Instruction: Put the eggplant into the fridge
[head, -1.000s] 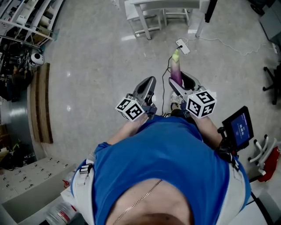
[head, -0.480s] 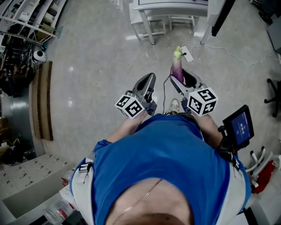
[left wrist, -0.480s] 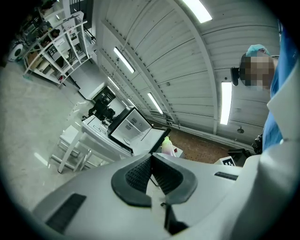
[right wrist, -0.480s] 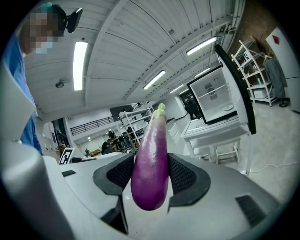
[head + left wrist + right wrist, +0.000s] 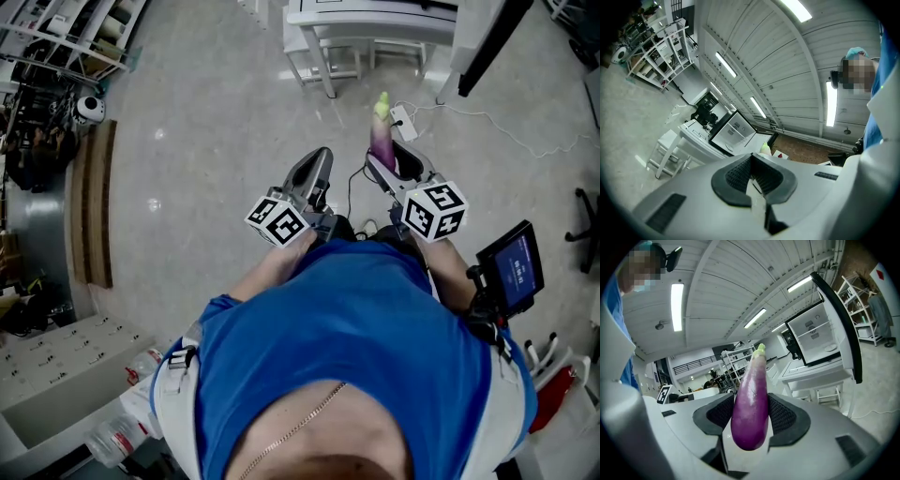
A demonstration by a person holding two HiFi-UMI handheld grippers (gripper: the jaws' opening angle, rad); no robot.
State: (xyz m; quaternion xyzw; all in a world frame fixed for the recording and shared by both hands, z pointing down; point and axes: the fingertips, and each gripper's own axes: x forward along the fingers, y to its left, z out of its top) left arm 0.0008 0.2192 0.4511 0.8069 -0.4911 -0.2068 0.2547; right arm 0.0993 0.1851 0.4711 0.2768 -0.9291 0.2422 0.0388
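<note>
I pinch the eggplant (image 5: 751,408) in my right gripper (image 5: 397,172), stem toward the far open fridge (image 5: 816,337) for loading, with my left gripper (image 5: 753,176) pressed together, empty.

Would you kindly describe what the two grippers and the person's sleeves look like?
The left gripper and right gripper both have smooth, light grey bodies with dark ribbed pads. Each carries a white cube printed with black square markers. The person wears a blue short-sleeved shirt.
</note>
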